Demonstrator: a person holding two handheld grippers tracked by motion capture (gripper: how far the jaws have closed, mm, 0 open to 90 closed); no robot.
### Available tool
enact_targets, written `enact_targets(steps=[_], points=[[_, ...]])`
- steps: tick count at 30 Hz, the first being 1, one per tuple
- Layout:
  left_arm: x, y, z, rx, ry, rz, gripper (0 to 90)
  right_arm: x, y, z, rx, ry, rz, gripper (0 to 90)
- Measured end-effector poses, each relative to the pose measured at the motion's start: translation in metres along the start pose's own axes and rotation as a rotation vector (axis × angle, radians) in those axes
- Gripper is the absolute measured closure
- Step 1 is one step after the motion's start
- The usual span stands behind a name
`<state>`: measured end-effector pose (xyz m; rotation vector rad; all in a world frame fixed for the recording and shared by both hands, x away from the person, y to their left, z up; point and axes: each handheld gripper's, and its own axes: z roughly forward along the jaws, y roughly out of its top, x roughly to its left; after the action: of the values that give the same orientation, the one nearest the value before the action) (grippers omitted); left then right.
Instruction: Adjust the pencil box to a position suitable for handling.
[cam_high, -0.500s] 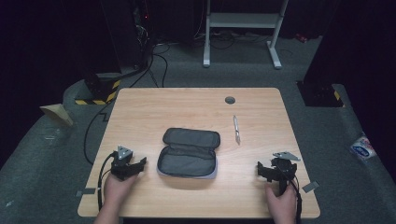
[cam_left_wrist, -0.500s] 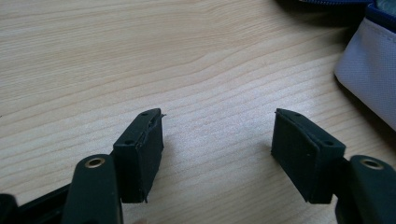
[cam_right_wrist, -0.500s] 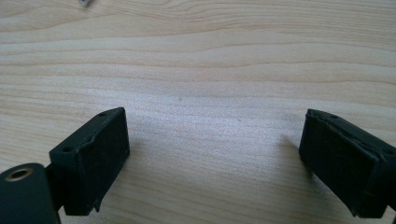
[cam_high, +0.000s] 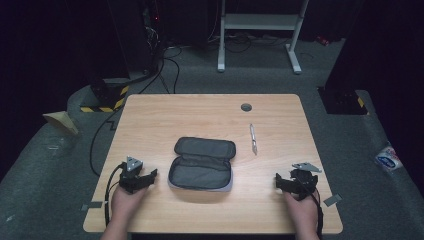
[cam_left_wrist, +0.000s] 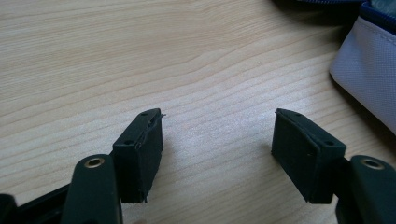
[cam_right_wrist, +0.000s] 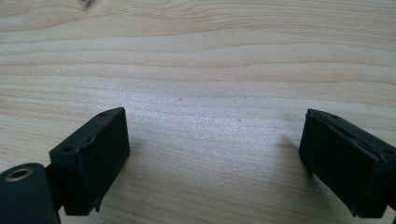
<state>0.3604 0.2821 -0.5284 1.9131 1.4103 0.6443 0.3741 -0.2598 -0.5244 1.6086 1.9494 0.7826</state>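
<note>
Pencil case (cam_high: 202, 164), unzipped, lies at frame centre on the table (cam_high: 165, 115); its interior contents are indistinct. Left gripper (cam_high: 141, 179), lower left, jaws spread, empty. Pen (cam_high: 253, 138) upper right of centre. Right gripper (cam_high: 290, 183), lower right, jaws spread, empty.

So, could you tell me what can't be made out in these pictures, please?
- Pencil case: whether anything lies inside; its dark lining hides it in the high view, and the left gripper view's edge cuts it off.
- Pen: too small for its tip or markings.
- Table hole: too small to tell cap from opening.
</note>
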Motion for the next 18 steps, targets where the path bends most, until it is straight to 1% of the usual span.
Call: enact_targets(steps=[3, 4, 5, 7, 8, 9, 10, 11, 12, 13, 14, 15, 16, 17, 18], points=[[0.000, 0.000, 0.000, 0.000, -0.003, 0.005, 34.0, 0.000, 0.000, 0.000, -0.001, 0.001, 0.001, 8.1], [0.000, 0.000, 0.000, 0.000, -0.006, 0.013, 34.4, 0.000, 0.000, 0.000, -0.001, 0.001, -0.001, 8.2], [-0.001, 0.000, -0.001, 0.001, -0.007, 0.021, 36.6, 0.000, -0.001, -0.001, -0.004, 0.015, -0.014, 9.6], [-0.003, 0.002, -0.001, 0.011, -0.018, 0.022, 40.2, 0.000, -0.002, -0.003, -0.009, 0.022, -0.024, 13.2], [-0.005, 0.003, -0.002, 0.005, -0.018, 0.036, 41.0, 0.001, -0.003, -0.004, -0.014, 0.027, -0.031, 13.9], [-0.007, 0.004, -0.003, 0.002, -0.018, 0.042, 42.8, 0.003, -0.003, -0.004, -0.019, 0.030, -0.040, 14.8], [-0.010, 0.006, -0.004, 0.005, -0.022, 0.047, 43.2, 0.005, -0.004, -0.005, -0.022, 0.031, -0.054, 16.1], [-0.011, 0.009, -0.006, -0.003, -0.026, 0.057, 43.2, 0.006, -0.004, -0.006, -0.028, 0.030, -0.062, 16.5], [-0.013, 0.011, -0.010, -0.025, -0.037, 0.054, 43.8, 0.007, -0.003, -0.008, -0.038, 0.025, -0.066, 17.4], [-0.015, 0.013, -0.014, -0.048, -0.052, 0.045, 44.8, 0.008, -0.003, -0.011, -0.055, 0.030, -0.058, 19.4], [-0.015, 0.013, -0.014, -0.048, -0.052, 0.045, 45.4, 0.008, -0.003, -0.011, -0.055, 0.030, -0.058, 19.4], [-0.016, 0.016, -0.018, -0.063, -0.066, 0.035, 45.8, 0.008, -0.004, -0.014, -0.068, 0.064, -0.045, 22.9], [-0.018, 0.020, -0.025, -0.102, -0.112, 0.005, 46.1, 0.009, -0.004, -0.015, -0.069, 0.073, -0.038, 24.3], [-0.020, 0.021, -0.028, -0.111, -0.135, -0.005, 46.6, 0.009, -0.005, -0.016, -0.077, 0.077, -0.043, 26.0], [-0.022, 0.023, -0.030, -0.119, -0.150, -0.005, 46.5, 0.010, -0.005, -0.018, -0.079, 0.083, -0.038, 28.2]])
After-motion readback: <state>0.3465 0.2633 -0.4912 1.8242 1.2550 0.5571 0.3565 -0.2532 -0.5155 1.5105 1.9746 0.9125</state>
